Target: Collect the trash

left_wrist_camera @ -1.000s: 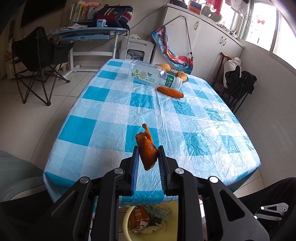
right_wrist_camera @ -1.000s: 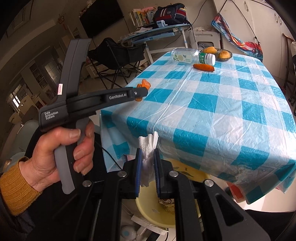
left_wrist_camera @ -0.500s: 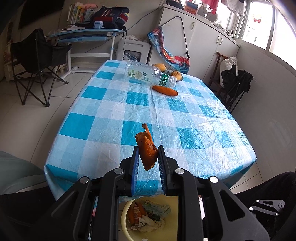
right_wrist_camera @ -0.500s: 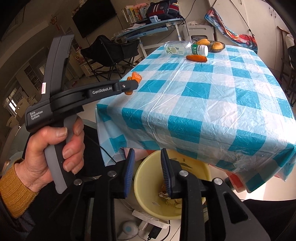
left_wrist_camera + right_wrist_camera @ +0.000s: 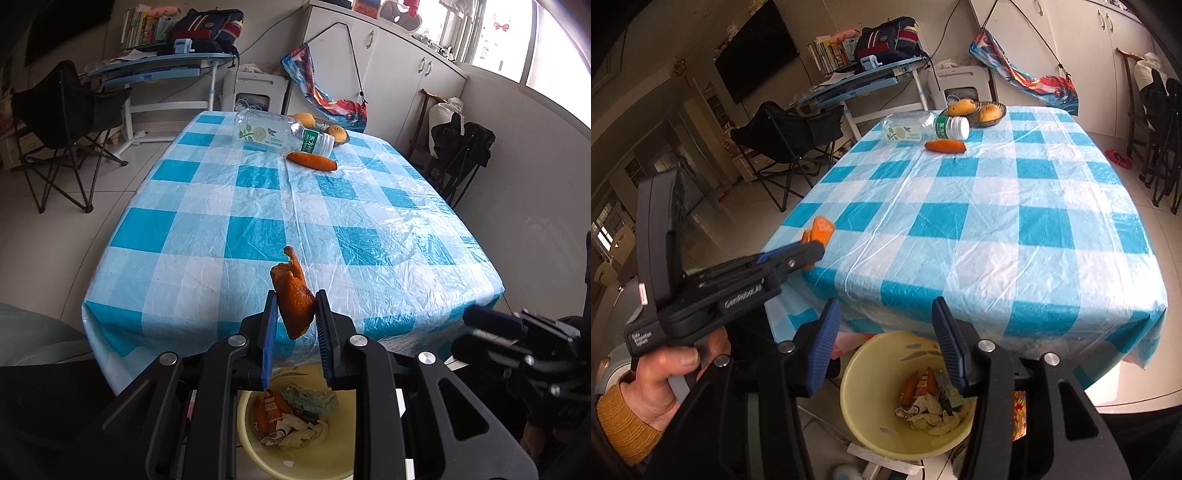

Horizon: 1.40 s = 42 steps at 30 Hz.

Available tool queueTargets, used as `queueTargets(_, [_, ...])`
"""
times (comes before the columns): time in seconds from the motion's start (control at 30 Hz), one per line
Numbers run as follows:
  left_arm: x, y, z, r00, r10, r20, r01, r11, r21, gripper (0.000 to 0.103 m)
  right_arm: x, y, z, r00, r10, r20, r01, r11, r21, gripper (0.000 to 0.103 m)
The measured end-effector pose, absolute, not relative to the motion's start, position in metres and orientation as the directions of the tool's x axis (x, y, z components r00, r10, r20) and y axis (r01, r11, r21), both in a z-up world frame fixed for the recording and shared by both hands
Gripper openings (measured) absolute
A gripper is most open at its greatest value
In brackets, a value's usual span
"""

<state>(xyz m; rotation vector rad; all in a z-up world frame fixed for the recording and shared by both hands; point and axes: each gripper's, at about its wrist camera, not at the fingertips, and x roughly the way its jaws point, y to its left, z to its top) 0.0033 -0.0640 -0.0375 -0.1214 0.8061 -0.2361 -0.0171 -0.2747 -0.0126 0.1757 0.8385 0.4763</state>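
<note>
Yellow bin [image 5: 864, 417] now holds the tissue [image 5: 931, 415]; right tongs [image 5: 884, 345] have spread wide, empty above it. Left tongs [image 5: 294, 334] stay clenched on orange peel [image 5: 293, 295], long axis upright, tip toward the tabletop [image 5: 288, 206]

Bin [image 5: 258, 446] rim behind gripper (left), bottle [image 5: 275, 132] label unreadable

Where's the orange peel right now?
Clamped in the left tongs: the orange peel is held off the table's near edge, above the yellow bin.
</note>
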Motion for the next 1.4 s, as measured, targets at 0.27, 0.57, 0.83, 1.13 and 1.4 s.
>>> queueTargets(0.27, [-0.018, -0.068, -0.046, 0.631, -0.260, -0.730, 0.177, 0.965, -0.191, 0.019, 0.059, -0.276, -0.012, 0.577, 0.411, -0.706, -0.323, 0.908, 0.265, 0.059])
queueTargets(0.57, [-0.019, -0.067, -0.047, 0.630, -0.277, -0.726, 0.173, 0.961, -0.217, 0.019, 0.138, -0.292, -0.036, 0.583, 0.302, -0.754, -0.203, 0.953, 0.225, 0.068])
queueTargets(0.83, [-0.005, -0.041, -0.037, 0.660, -0.299, -0.689, 0.106, 0.945, -0.308, 0.019, 0.191, -0.301, -0.052, 0.593, 0.247, -0.767, -0.098, 0.967, 0.236, 0.081])
queueTargets(1.13, [0.056, -0.036, -0.020, 0.668, -0.220, -0.711, 0.010, 0.958, -0.287, 0.019, 0.225, -0.268, -0.059, 0.545, 0.086, -0.834, -0.108, 0.994, 0.032, 0.097])
queueTargets(1.4, [0.104, -0.037, -0.046, 0.619, -0.173, -0.766, -0.049, 0.965, -0.257, 0.019, 0.225, -0.267, -0.059, 0.546, 0.099, -0.832, -0.134, 0.991, 0.029, 0.097])
